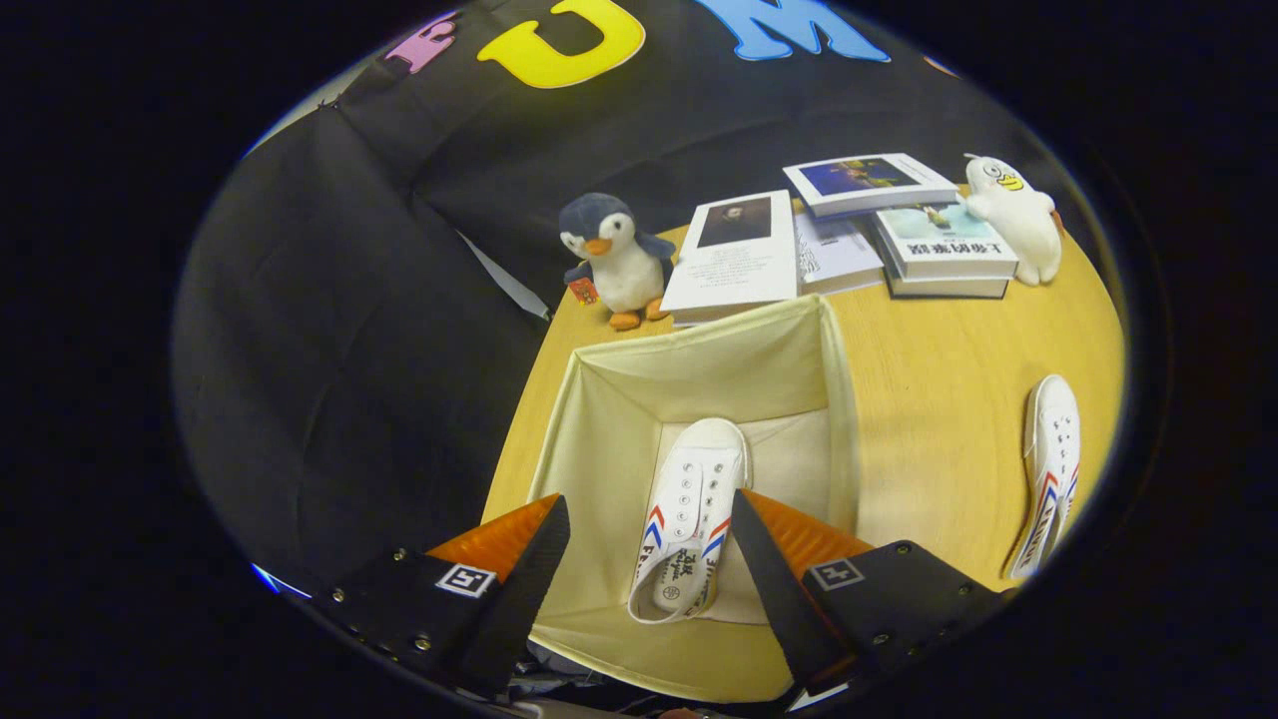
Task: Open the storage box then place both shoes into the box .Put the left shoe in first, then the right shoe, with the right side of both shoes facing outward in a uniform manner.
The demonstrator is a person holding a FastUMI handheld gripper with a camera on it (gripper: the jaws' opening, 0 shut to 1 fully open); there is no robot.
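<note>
A cream fabric storage box (609,399) stands open on the wooden table, directly below me. One white canvas shoe (692,514) with red and blue stripes lies on the box floor, toe pointing away from me. A second matching shoe (1048,469) lies on the table to the right of the box, apart from it. My gripper (649,519) hovers open above the box, its fingers wide apart on either side of the shoe inside, holding nothing.
A plush penguin (614,258) stands just beyond the box's far left corner. Several books (849,235) lie behind the box, and a white plush duck (1018,215) sits at the far right. The table's left edge (514,429) runs close beside the box.
</note>
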